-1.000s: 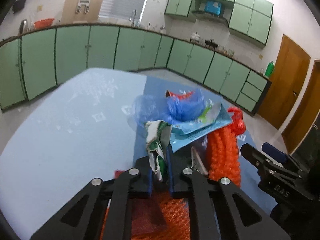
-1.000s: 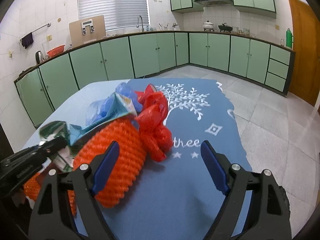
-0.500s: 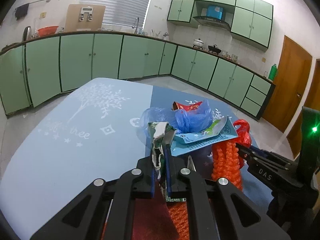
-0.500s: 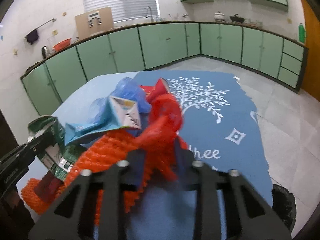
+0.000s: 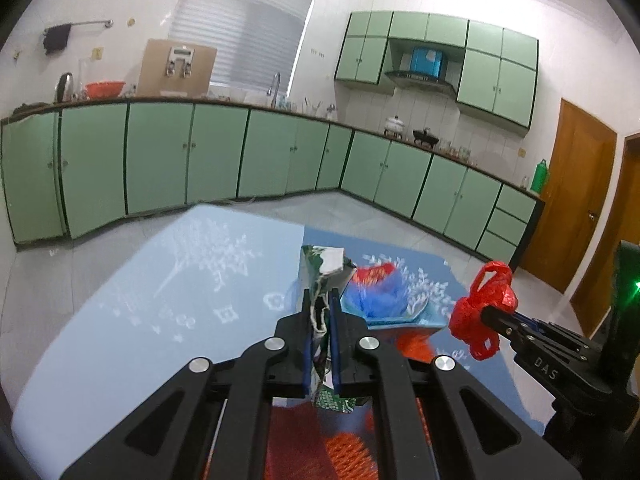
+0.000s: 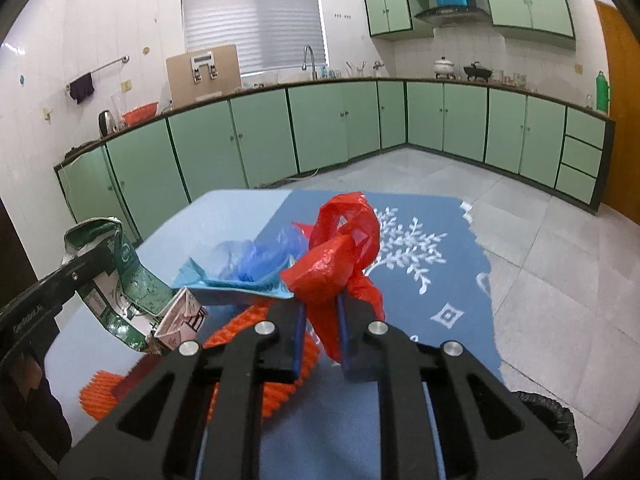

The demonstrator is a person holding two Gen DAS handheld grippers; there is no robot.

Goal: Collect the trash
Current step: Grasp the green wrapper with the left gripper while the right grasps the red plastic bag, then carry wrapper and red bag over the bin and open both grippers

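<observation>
Over a counter [image 6: 404, 284] spread with a smooth cloth, pale blue on the left and deeper blue with white tree prints on the right. At left, left hand-held gripper [image 5: 321, 312], tilted a little downward, clenched on a crumpled green-and-white carton [image 5: 323, 267]: creased cardboard, torn white lip at the top, flattened body hanging below the black linkage; in the right wrist view the same carton [image 6: 132, 280] clear of the cloth, folded base sagging. Just right of it, a heap of rubbish: a flattened light-blue carton [image 6: 224, 284] lying like a shallow tray, a wad of thin translucent blue plastic film [image 6: 256, 256] resting in it, and beneath both a ribbed orange foam net [image 6: 276, 392], tubular and coarse, lying partly on a dark red sheet. Further right, right hand-held gripper [image 6: 320, 328], angled downward too, blue pads grasping a knotted red plastic bag [image 6: 340, 252], glossy, wrinkled, twisted into loops above the pads with a tail hanging below; seen from the left wrist view as a red bunch [image 5: 484, 304] at the tip of the black fingers, clear of the cloth. Behind, glossy mint-green cabinet doors [image 6: 340, 124] along the walls, pale floor tiles.
</observation>
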